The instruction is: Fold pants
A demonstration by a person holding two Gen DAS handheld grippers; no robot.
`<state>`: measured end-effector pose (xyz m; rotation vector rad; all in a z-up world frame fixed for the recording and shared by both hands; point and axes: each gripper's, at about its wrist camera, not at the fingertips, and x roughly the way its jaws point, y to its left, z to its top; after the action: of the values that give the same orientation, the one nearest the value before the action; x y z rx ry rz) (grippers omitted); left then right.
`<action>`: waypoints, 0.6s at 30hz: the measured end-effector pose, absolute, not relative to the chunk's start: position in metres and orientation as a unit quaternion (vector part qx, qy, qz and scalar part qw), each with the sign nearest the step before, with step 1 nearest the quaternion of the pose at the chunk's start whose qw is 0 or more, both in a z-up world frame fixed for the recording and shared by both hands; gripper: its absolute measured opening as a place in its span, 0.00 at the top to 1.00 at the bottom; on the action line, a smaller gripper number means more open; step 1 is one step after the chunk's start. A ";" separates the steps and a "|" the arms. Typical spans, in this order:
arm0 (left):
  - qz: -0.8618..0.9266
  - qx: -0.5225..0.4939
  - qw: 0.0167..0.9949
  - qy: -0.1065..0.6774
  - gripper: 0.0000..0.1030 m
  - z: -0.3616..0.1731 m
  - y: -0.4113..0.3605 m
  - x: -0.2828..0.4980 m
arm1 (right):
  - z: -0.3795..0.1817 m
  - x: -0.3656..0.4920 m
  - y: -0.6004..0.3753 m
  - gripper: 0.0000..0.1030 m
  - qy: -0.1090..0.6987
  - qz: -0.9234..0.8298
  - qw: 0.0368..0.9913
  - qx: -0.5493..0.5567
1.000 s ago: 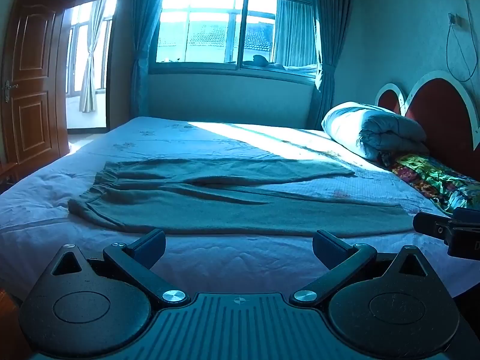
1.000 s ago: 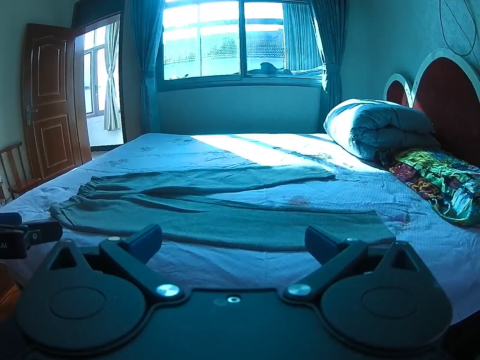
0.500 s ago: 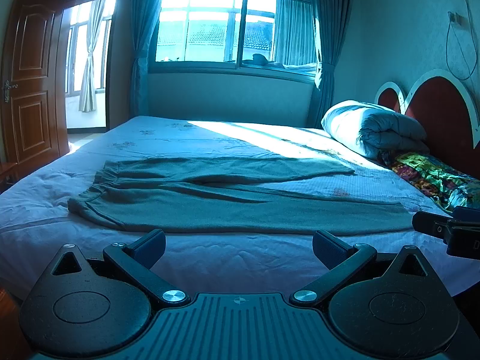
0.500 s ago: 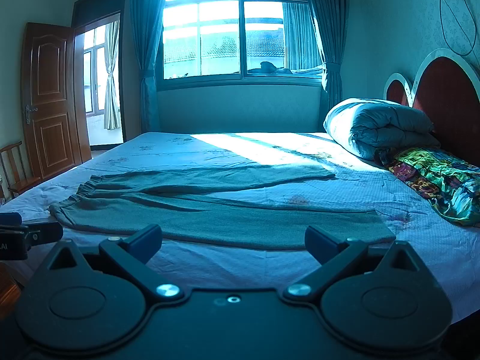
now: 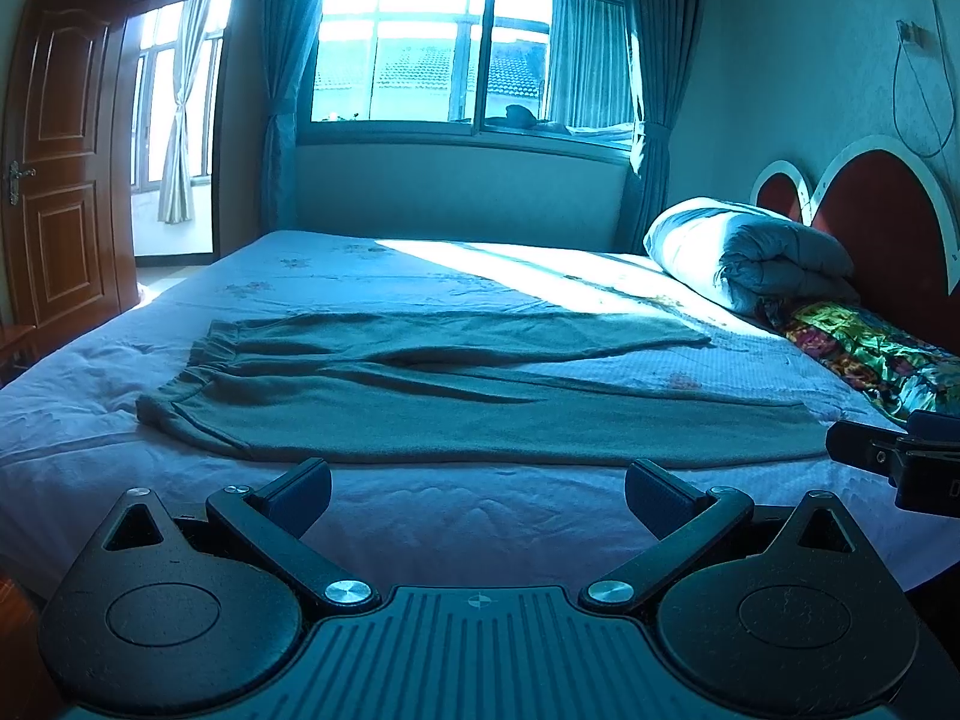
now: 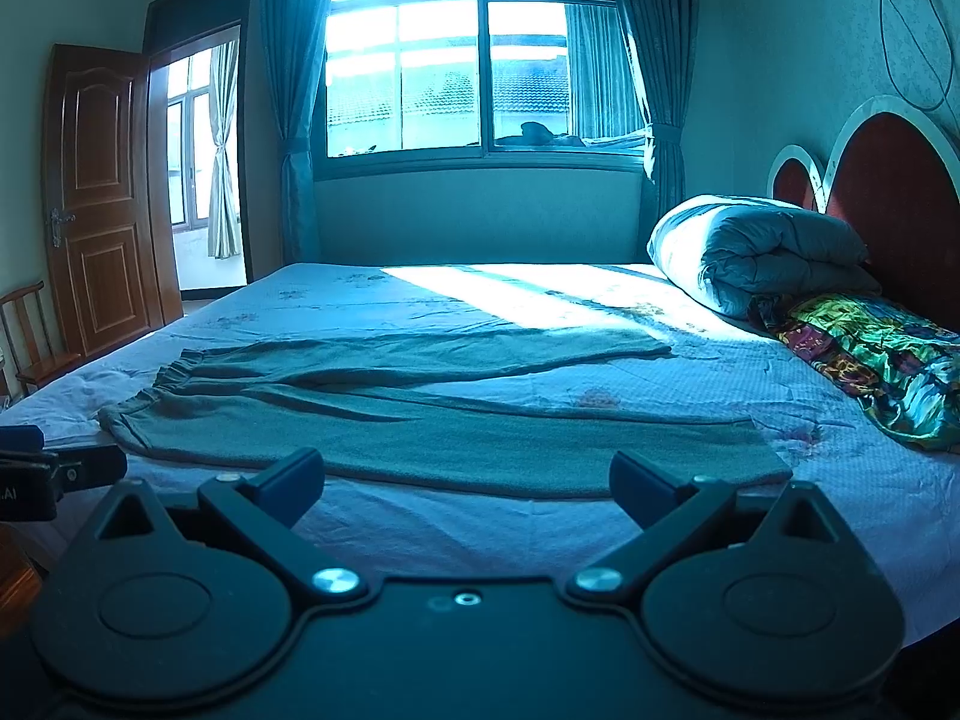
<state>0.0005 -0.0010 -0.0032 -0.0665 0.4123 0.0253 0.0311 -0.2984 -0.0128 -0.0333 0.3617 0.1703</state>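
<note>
Grey-green pants point(image 5: 456, 396) lie spread flat across the bed point(image 5: 420, 276), waistband to the left, both legs running right. They also show in the right wrist view point(image 6: 432, 414). My left gripper point(image 5: 477, 495) is open and empty, held off the bed's near edge in front of the near leg. My right gripper point(image 6: 465, 480) is open and empty, also off the near edge. The right gripper's side shows at the right edge of the left wrist view point(image 5: 900, 468); the left gripper shows at the left edge of the right wrist view point(image 6: 54, 474).
A rolled quilt point(image 6: 756, 252) and a colourful pillow point(image 6: 882, 354) lie by the red headboard point(image 6: 888, 192) at the right. A window with curtains point(image 6: 480, 72) is behind the bed. A wooden door point(image 6: 99, 192) and a chair point(image 6: 36, 348) stand at the left.
Almost nothing differs. Both views drift very slightly; the pants lie as before and both grippers stay open.
</note>
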 end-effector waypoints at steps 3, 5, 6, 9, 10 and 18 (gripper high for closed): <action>0.012 -0.034 0.978 0.204 0.00 -0.003 -0.002 0.002 | -0.014 0.031 -0.301 0.07 0.180 0.085 0.980 -0.016; 0.012 -0.033 0.978 0.205 0.00 -0.003 -0.002 0.002 | -0.014 0.031 -0.301 0.07 0.180 0.085 0.980 -0.016; 0.012 -0.033 0.978 0.205 0.00 -0.003 -0.002 0.002 | -0.014 0.031 -0.301 0.07 0.180 0.085 0.980 -0.016; 0.011 -0.032 0.978 0.205 0.00 -0.003 -0.002 0.002 | -0.012 0.032 -0.296 0.07 0.179 0.084 0.980 -0.017; 0.012 -0.032 0.978 0.205 0.00 -0.004 -0.002 0.002 | -0.012 0.032 -0.296 0.07 0.180 0.084 0.980 -0.016; 0.012 -0.031 0.978 0.205 0.00 -0.004 -0.003 0.003 | -0.012 0.031 -0.295 0.07 0.180 0.084 0.980 -0.016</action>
<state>0.0031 -0.0027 -0.0044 -0.0626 0.4136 0.0249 0.0310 -0.2954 -0.0123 -0.0332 0.3624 0.1697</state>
